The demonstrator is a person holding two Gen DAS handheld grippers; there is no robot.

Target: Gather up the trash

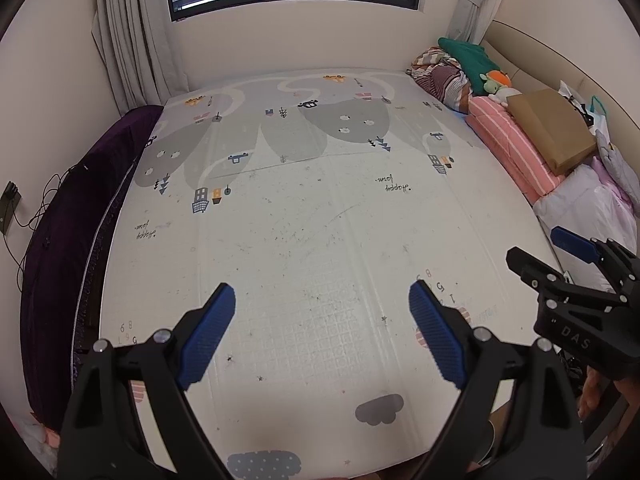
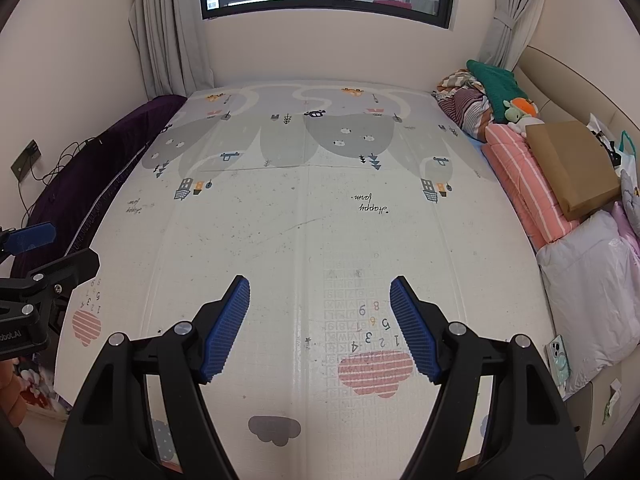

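A printed play mat (image 1: 320, 208) (image 2: 280, 216) covers the bed, dotted with small dark specks and scuffs. No larger piece of trash lies on it. My left gripper (image 1: 322, 292) hovers over the mat's near part, open, with only bare mat between its blue pads. My right gripper (image 2: 320, 282) hangs beside it, also open and holding nothing. Each shows at the edge of the other's view: the right gripper (image 1: 532, 245) at the right, the left gripper (image 2: 75, 245) at the left. A small pale scrap (image 2: 612, 398) lies on the beige ledge at the lower right.
Along the right side lie a pink striped blanket (image 2: 520, 176), a brown paper package (image 2: 572, 164), a plastic-wrapped pillow (image 2: 588, 292), folded clothes with a plush toy (image 2: 516, 110) and a phone (image 2: 557, 358). A purple cloth (image 1: 60, 240) lines the left edge. A window and curtains stand behind.
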